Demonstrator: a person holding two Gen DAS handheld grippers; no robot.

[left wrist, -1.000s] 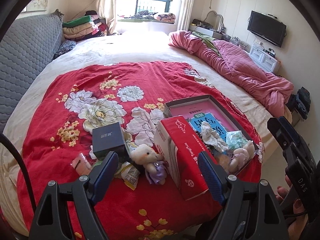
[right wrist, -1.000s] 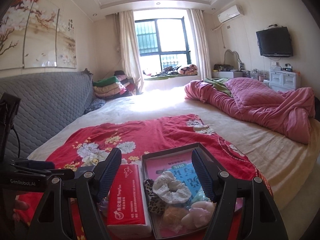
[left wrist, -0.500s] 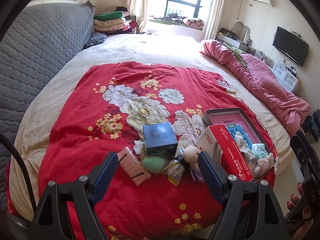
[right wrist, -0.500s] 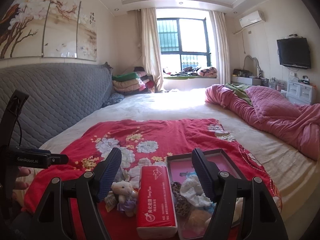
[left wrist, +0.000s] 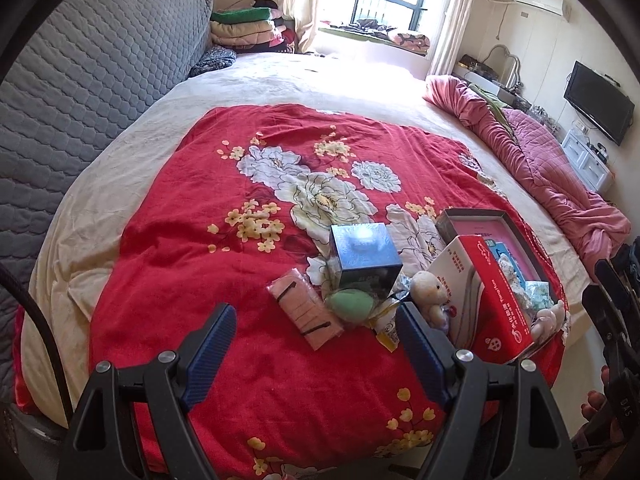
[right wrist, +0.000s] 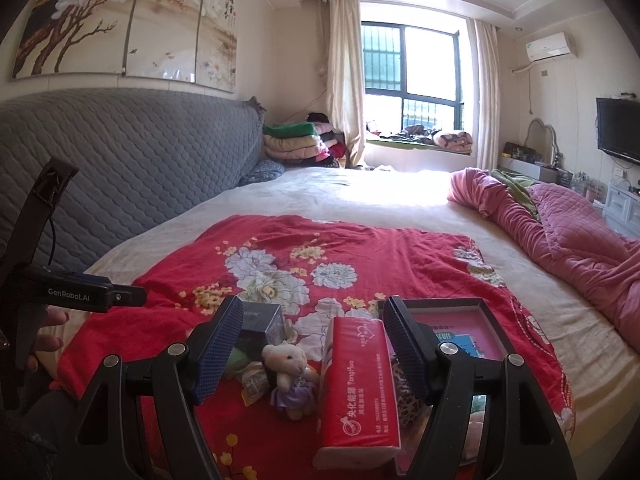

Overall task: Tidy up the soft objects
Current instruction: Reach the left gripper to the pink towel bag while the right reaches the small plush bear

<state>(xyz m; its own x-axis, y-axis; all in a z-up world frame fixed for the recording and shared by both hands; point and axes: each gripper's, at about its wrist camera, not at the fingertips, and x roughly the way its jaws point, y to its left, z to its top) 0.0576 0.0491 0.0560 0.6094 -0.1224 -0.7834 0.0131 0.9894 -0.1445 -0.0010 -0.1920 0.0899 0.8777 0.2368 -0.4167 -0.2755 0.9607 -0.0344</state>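
On the red flowered blanket [left wrist: 192, 240] lies a small heap: a cream teddy bear [left wrist: 430, 289] [right wrist: 289, 368], a green sponge [left wrist: 349, 305], a pink hairpin card [left wrist: 306, 308] and a dark blue box [left wrist: 366, 254] [right wrist: 262, 322]. A red tissue pack [left wrist: 500, 296] [right wrist: 356, 388] leans beside a shallow dark tray [left wrist: 472, 216] [right wrist: 492, 320] that holds soft items. My left gripper [left wrist: 316, 346] is open and empty above the blanket, just short of the heap. My right gripper [right wrist: 314, 346] is open and empty, with the bear and tissue pack seen between its fingers.
A grey quilted headboard [left wrist: 88, 68] runs along the left. A crumpled pink duvet [left wrist: 552, 168] [right wrist: 568, 236] lies on the right of the bed. Folded blankets [right wrist: 296, 140] are stacked by the window. A hand [right wrist: 44, 322] holds the left gripper's handle.
Both views have swung left: the heap and tray now sit further right in the left wrist view. In the right wrist view the bear and blue box have come in.
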